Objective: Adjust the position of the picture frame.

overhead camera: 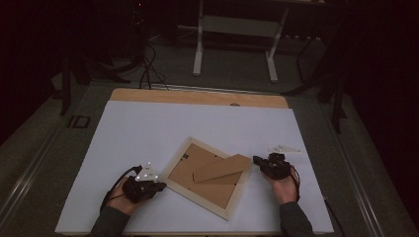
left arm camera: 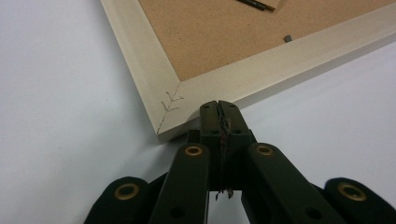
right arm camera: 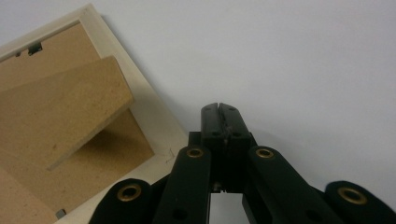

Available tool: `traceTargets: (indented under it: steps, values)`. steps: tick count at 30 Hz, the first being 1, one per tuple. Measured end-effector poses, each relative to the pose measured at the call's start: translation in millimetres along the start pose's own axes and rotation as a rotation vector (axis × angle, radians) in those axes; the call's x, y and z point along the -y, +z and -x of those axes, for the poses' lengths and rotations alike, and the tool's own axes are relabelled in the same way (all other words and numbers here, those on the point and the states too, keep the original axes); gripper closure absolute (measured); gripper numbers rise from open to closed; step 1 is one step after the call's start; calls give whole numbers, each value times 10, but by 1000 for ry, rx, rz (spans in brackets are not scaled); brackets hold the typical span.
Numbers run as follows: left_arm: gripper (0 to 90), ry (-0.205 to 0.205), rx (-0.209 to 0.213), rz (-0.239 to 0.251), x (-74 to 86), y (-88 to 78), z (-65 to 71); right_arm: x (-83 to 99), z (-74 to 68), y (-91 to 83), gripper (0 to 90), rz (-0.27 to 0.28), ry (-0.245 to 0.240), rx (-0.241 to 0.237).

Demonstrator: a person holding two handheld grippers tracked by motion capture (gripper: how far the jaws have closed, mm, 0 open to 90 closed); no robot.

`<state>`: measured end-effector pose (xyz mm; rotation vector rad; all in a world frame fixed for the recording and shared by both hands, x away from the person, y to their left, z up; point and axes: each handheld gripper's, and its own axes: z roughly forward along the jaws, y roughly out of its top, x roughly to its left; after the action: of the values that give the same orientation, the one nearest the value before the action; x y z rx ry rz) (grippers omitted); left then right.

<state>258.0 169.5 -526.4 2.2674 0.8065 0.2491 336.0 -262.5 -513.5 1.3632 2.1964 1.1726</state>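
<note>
One picture frame lies between two closed hand-held grippers.

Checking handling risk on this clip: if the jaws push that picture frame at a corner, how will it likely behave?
The picture frame lies face down and flat on the smooth white table, so it probably slides and pivots rather than tips. It looks stiff and light. The raised stand flap may flex or catch.
</note>
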Motion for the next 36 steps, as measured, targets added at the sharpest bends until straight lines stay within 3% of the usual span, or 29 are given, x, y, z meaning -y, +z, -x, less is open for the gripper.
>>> traceTargets:
  steps: [9,18,23,36]
  values:
    - [900,3,-8,3,-7,2,-1,49,-46,85,900,-39,-8,-10]
    - [900,-4,-22,-2,-29,8,-3,78,7,81,900,-42,19,4]
    - [900,-1,-11,5,-48,23,13,116,13,86,900,-68,25,6]
    - [900,2,4,-23,-41,30,19,137,32,106,900,-75,35,0]
